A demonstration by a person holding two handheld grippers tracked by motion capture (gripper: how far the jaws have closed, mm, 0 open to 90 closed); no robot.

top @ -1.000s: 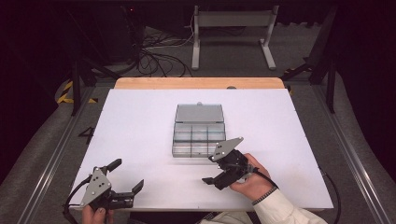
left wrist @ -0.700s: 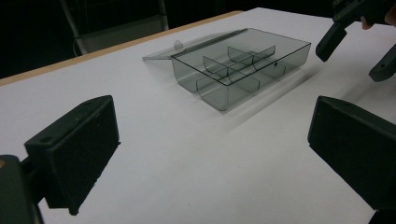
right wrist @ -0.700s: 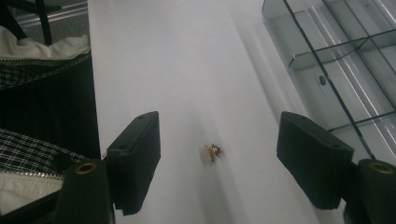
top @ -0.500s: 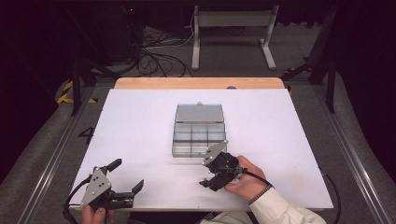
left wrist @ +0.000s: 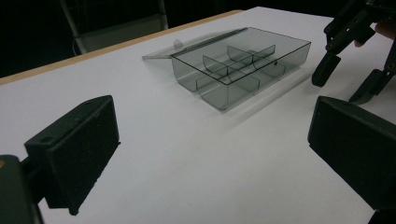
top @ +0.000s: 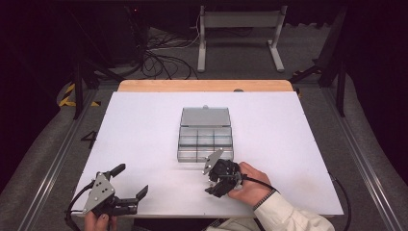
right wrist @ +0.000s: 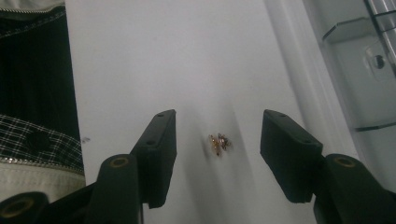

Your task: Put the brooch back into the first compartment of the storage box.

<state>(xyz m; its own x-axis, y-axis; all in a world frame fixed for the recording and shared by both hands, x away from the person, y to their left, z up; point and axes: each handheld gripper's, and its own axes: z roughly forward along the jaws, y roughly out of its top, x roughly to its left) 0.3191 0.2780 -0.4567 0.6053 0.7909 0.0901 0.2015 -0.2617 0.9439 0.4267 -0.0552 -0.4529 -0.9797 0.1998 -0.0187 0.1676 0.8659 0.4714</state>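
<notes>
Since a second ago the right tongs (top: 217,185) have been coming toward the person and down, away from the near edge of the clear grey plastic compartment box (top: 206,139), and they are now tipping over the white bench (top: 144,125) just in front of that box. Their jaws have just been closing, yet they are standing half open and are not gripping anything. In the right gripper view, a tiny gold-and-red metal piece (right wrist: 219,142) is lying on the bench right between the two black pads (right wrist: 161,140), clear of both, with bare white surface showing on either side of it. The piece is too small and blurred to say what it is.

The left tongs (top: 129,185) are resting low at the near left corner of the bench, well apart from the box, unmoved, with their jaws standing wide open and nothing between them. In the left gripper view, the box (left wrist: 240,63) is sitting farther up the bench with its flat lid (left wrist: 196,44) lying open behind it, its inner dividers showing. The right tongs (left wrist: 348,70) are pointing down at the bench just beside the box's right end.
</notes>
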